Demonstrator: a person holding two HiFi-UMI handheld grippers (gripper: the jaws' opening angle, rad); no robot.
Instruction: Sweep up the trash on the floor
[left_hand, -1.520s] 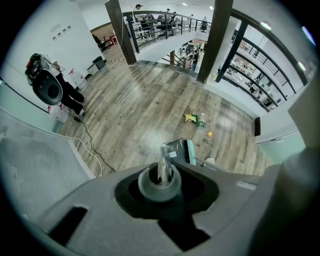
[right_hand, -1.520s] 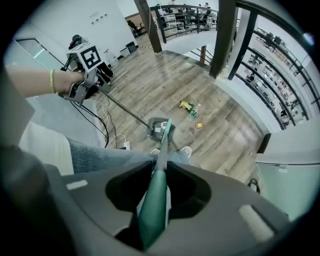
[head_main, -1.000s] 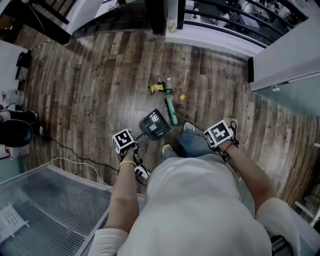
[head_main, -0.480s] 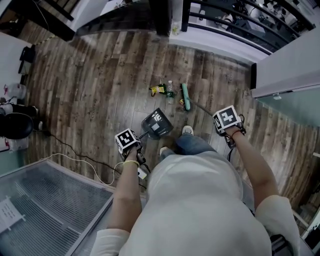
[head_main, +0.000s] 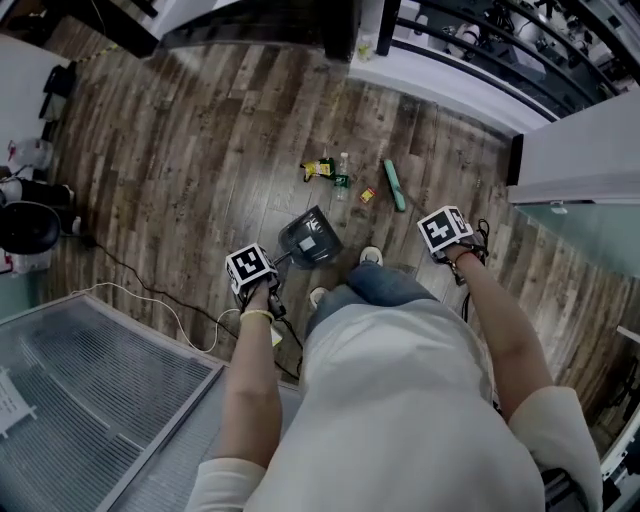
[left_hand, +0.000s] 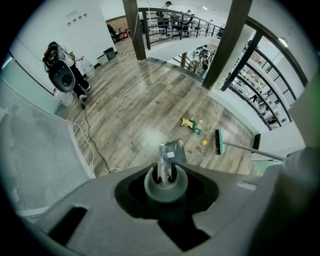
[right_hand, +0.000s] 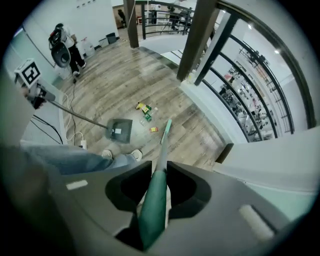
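Note:
On the wood floor lies the trash: a yellow wrapper (head_main: 318, 169), a small plastic bottle (head_main: 343, 170) and a little orange-red packet (head_main: 367, 195). The grey dustpan (head_main: 309, 238) rests on the floor just short of it; my left gripper (head_main: 262, 290) is shut on its long handle (left_hand: 165, 170). The green broom head (head_main: 395, 186) stands on the floor to the right of the packet. My right gripper (head_main: 452, 245) is shut on the broom's green handle (right_hand: 154, 205). In the left gripper view the trash (left_hand: 192, 125) sits between dustpan (left_hand: 171, 150) and broom head (left_hand: 218, 141).
A grey glass-like panel (head_main: 90, 400) fills the lower left, with a white cable (head_main: 150, 305) and power strip beside it. A black chair (head_main: 30, 240) stands at far left. A railing (head_main: 470, 50) and white wall (head_main: 580, 150) bound the far and right sides. My shoes (head_main: 345, 275) are behind the dustpan.
The broom head has swung from left of the packet, beside the dustpan, out to the right of the trash. The right gripper rose slightly. The dustpan barely moved.

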